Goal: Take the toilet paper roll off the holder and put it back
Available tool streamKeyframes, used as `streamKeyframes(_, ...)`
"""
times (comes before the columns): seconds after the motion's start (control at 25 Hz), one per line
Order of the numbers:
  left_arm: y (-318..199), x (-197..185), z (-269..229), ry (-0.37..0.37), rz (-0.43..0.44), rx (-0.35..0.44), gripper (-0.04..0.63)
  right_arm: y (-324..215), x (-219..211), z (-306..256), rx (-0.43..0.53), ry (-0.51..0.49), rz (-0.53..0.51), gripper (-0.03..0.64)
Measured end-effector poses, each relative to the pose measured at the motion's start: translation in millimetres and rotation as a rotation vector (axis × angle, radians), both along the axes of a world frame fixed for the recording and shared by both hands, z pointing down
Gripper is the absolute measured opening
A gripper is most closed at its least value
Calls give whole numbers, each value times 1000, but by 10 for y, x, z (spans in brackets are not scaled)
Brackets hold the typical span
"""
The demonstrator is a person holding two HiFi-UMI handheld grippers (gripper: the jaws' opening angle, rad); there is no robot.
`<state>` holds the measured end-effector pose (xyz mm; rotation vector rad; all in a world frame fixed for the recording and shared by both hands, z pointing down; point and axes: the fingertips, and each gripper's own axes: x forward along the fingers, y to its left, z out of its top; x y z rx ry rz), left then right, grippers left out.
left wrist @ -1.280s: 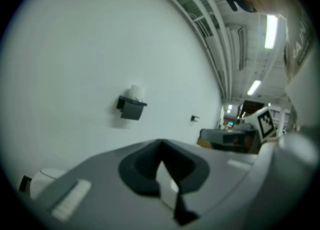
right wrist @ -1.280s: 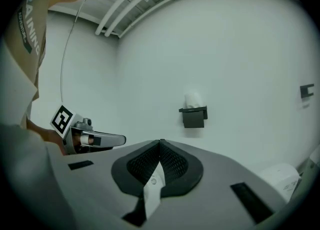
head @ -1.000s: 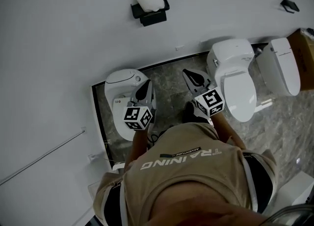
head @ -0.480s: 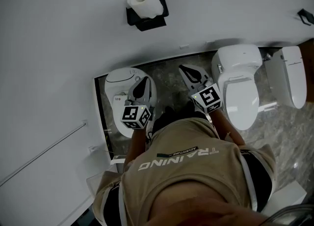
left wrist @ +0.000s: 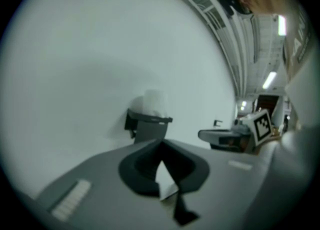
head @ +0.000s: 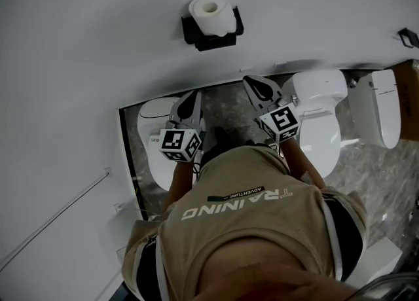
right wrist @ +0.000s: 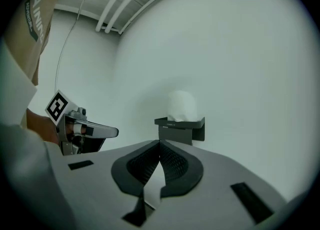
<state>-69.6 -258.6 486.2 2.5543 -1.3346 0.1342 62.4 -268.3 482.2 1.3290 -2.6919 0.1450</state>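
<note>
The left hand-held gripper (head: 192,99) has its jaws pressed together and holds nothing. Ahead, well apart from both grippers, the toilet paper roll (head: 211,14) stands upright in its black holder (head: 213,36). The right hand-held gripper (head: 253,84) is likewise closed and empty.

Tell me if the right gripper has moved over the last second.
Yes. The right gripper has come closer to the wall-mounted holder, moving up the head view.

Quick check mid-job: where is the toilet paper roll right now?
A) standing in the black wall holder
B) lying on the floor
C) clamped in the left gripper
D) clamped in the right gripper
A: the toilet paper roll stands upright in the black holder on the wall.
</note>
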Motion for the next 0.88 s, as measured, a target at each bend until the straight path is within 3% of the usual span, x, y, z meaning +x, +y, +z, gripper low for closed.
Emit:
streamKeyframes(0.16, -350, -106, -189, -113, 48, 88, 3, -322, -91, -218, 47, 43, 19, 14)
streamKeyframes(0.48, -733, -78, -168, -71, 120, 44, 3, -654, -106, -462, 67, 71, 55, 14)
streamKeyframes(0.88, -810, -80, -335, -54, 37, 44, 3, -868, -74, -718, 74, -32, 1, 14)
